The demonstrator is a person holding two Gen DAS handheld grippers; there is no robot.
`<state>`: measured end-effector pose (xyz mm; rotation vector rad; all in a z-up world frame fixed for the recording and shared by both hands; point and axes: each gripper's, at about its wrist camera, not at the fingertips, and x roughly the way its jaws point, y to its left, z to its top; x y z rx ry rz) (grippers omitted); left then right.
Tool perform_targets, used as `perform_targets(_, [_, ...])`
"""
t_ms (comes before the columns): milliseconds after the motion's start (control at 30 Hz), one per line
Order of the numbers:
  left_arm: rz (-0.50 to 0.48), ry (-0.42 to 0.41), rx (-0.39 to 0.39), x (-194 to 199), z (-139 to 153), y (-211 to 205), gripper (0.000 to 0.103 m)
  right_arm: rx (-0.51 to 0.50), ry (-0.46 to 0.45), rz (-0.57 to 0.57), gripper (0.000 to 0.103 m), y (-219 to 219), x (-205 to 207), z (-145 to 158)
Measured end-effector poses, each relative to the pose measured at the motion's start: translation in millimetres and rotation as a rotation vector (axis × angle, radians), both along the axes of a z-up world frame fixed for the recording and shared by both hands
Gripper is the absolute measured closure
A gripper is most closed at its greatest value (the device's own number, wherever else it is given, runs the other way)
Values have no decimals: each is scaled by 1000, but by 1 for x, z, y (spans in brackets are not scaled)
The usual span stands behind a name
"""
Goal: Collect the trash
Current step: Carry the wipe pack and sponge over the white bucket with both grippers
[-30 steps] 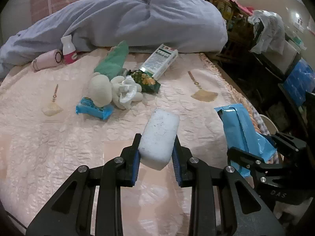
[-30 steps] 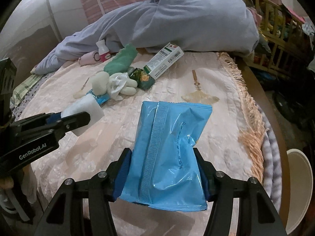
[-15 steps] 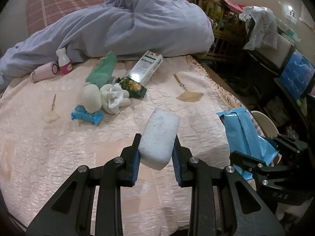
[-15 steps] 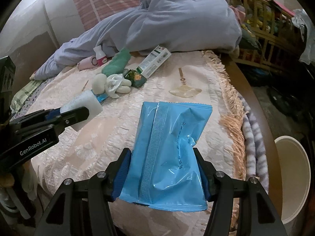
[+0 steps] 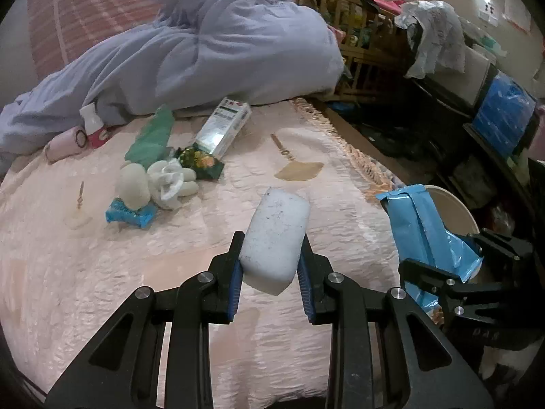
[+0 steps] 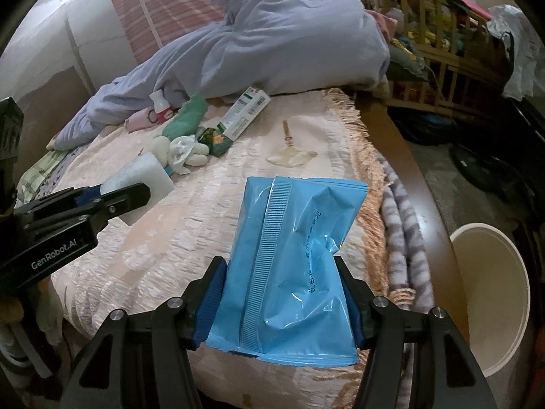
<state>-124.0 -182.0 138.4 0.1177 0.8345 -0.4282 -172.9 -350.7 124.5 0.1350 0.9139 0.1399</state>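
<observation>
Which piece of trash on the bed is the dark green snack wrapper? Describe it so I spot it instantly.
Start at the lavender duvet heaped at the bed's far end. Just in front lies a white and green carton; the snack wrapper touches its near end. It alone is dark, crinkled green with yellow-orange print.

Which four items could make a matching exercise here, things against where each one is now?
Things:
1. white foam block
2. blue packet
3. cream bin
4. green-and-white box

Places:
A. on the floor beside the bed
B. in the right gripper
C. lying on the bedspread near the blanket
D. in the left gripper

Pairs: 1-D, 2-B, 3-A, 4-C
</observation>
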Motion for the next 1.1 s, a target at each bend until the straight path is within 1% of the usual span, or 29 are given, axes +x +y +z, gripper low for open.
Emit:
perform_targets(667, [-121,-37,49,-7,11,-69,77,1,0,-121,44,-69,-29,3])
perform_targets(1100, [-206,-45,74,-8,14,-121,77,-3,10,-227,44,-126,-53,0])
